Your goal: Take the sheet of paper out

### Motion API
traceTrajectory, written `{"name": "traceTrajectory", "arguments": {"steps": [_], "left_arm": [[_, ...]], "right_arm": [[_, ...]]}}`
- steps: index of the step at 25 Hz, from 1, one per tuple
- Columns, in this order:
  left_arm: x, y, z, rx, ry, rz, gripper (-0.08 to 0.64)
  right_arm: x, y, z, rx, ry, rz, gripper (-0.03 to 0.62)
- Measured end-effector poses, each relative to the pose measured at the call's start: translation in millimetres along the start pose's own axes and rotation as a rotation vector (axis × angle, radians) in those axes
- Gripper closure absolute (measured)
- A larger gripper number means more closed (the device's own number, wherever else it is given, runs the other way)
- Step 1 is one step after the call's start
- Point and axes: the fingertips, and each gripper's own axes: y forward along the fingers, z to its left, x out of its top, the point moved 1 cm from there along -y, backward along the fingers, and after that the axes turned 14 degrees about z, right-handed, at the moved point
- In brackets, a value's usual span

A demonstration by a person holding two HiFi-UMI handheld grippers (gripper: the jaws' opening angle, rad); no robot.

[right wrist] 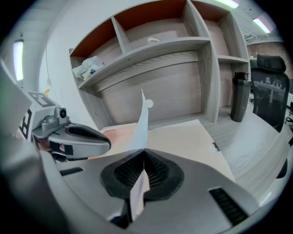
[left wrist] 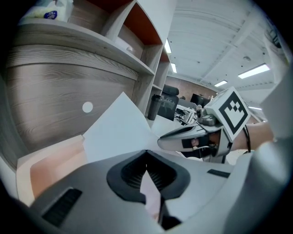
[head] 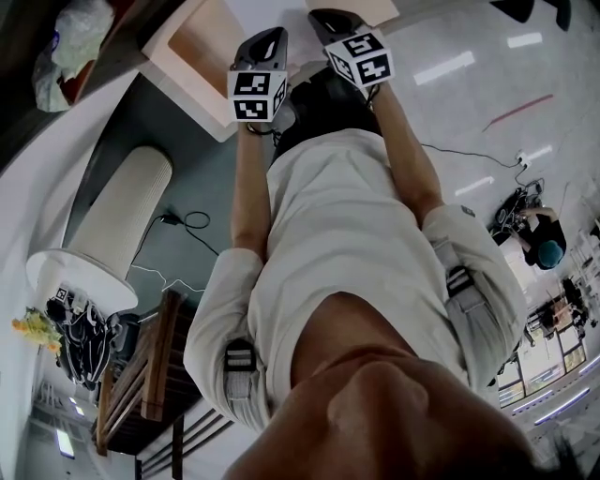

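Observation:
The white sheet of paper point(left wrist: 116, 125) rises from between my left gripper's point(left wrist: 146, 153) jaws, which are shut on its lower edge. In the right gripper view the same sheet point(right wrist: 143, 123) shows edge-on, standing up out of my right gripper point(right wrist: 145, 151), also shut on it. Each gripper appears in the other's view: the right one point(left wrist: 192, 135) beside the sheet, the left one point(right wrist: 73, 137) at the left. In the head view both grippers point(head: 272, 42) point(head: 326, 19) are held side by side over a pale desk point(head: 202, 66); the sheet is hidden there.
A wooden shelf unit point(right wrist: 160, 50) with open compartments stands behind the pale desktop point(right wrist: 183, 137). A black bottle point(right wrist: 239, 96) and an office chair point(right wrist: 272, 87) are at the right. A white ribbed cylinder point(head: 122, 216) stands on the floor; another person point(head: 539, 239) is far right.

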Motion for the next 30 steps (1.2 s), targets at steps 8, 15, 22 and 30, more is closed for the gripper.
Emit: {"name": "traceTrajectory", "arguments": {"steps": [8, 15, 22, 30], "left_arm": [[14.8, -17.6, -13.0, -0.005, 0.025, -0.026, 0.548], [30.0, -38.7, -21.2, -0.003, 0.049, -0.068, 0.549], [53.0, -82.6, -25.5, 0.027, 0.046, -0.150, 0.549], [74.8, -153.4, -21.5, 0.087, 0.041, -0.264, 0.549]], "right_arm": [[6.4, -31.3, -1.0, -0.031, -0.001, -0.032, 0.571], [18.6, -61.3, 11.7, -0.047, -0.024, -0.075, 0.571], [43.9, -98.2, 34.0, -0.045, -0.066, -0.139, 0.571], [77.3, -139.0, 75.0, -0.029, -0.166, -0.220, 0.571]]}}
